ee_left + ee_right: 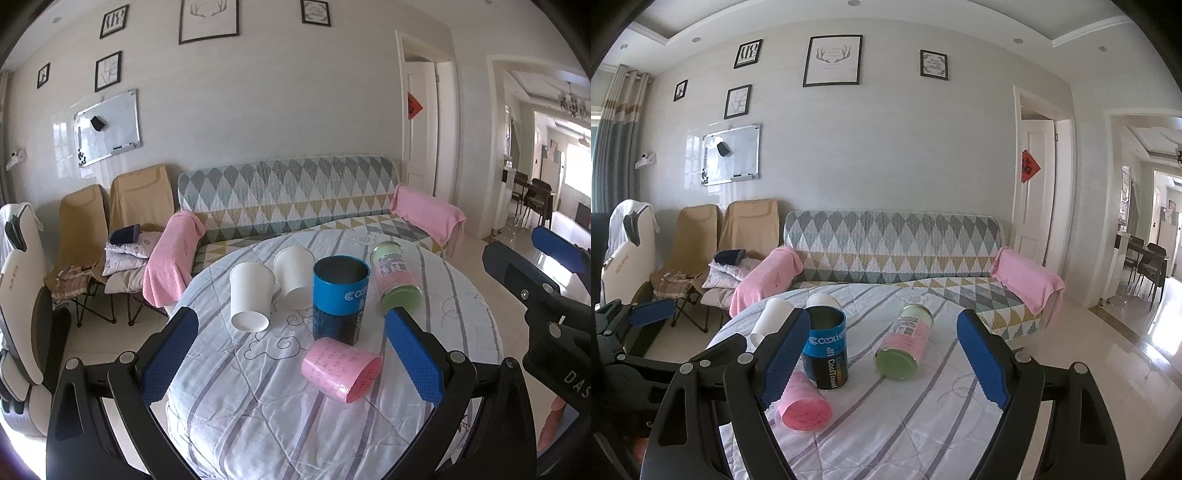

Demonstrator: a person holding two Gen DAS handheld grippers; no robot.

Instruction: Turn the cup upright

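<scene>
**Pink cup on its side between the spread fingers of the left gripper; nothing held**

Table (258,406): round, covered with a striped quilted cloth. Five containers lie or stand on it.

Pink cup (340,369): on its side on the cloth, at the near edge of the group. In the left wrist view its open mouth faces toward the lower right and its closed base toward the upper left. It lies just in front of the blue can (340,299), close to or touching the can's foot; contact cannot be confirmed. In the right wrist view the same pink cup (805,404) shows its mouth toward the camera.

Left gripper (291,354): fingers spread wide, grasping nothing. The pink cup sits between the two blue pads in the picture, nearer the right-hand pad (413,354); no pad touches it.

Right gripper (884,363): fingers likewise spread wide and free of any load. The pink cup lies at its left-hand pad (785,356), which partly covers it in the picture; whether they touch cannot be told. The right gripper also shows at the right edge of the left wrist view.

Other items: the blue can stands upright with open top. Two white paper cups (253,297) (294,276) lie tipped behind and left of it. A green-and-pink can (395,277) lies on its side to the right.
</scene>
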